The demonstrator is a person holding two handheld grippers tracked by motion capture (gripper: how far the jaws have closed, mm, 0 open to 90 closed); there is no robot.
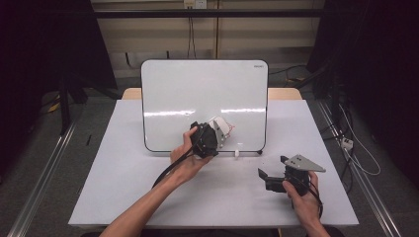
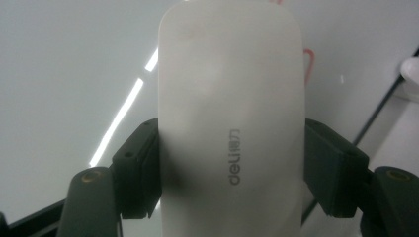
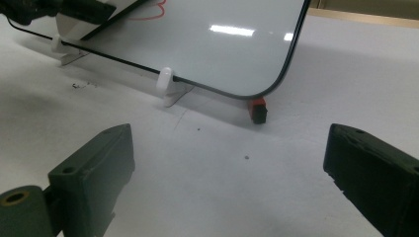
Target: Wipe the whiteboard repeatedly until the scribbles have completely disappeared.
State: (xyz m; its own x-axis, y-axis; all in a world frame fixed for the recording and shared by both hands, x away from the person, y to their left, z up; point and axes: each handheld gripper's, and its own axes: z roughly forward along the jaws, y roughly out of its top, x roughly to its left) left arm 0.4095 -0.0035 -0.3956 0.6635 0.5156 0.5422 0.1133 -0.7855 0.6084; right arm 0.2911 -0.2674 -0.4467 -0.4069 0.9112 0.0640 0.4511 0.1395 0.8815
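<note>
A white whiteboard (image 1: 205, 89) stands tilted back on the table. My left gripper (image 1: 213, 136) is shut on a white board eraser (image 1: 221, 127) and holds it against the board's lower middle. In the left gripper view both black pads clamp the sides of the eraser (image 2: 230, 123), which bears grey lettering. A red drawn line (image 2: 310, 64) peeks out beside its right edge. The right gripper (image 1: 272, 166) rests low over the table at the right, open. Its jaws (image 3: 230, 163) stand wide apart with nothing between them, facing the board's (image 3: 207, 44) lower corner.
White clip feet (image 3: 165, 81) hold the board's bottom edge. A small red and black piece (image 3: 257, 109) sits under its corner. The white tabletop (image 1: 148, 187) is ringed by dark floor, cables and metal rails.
</note>
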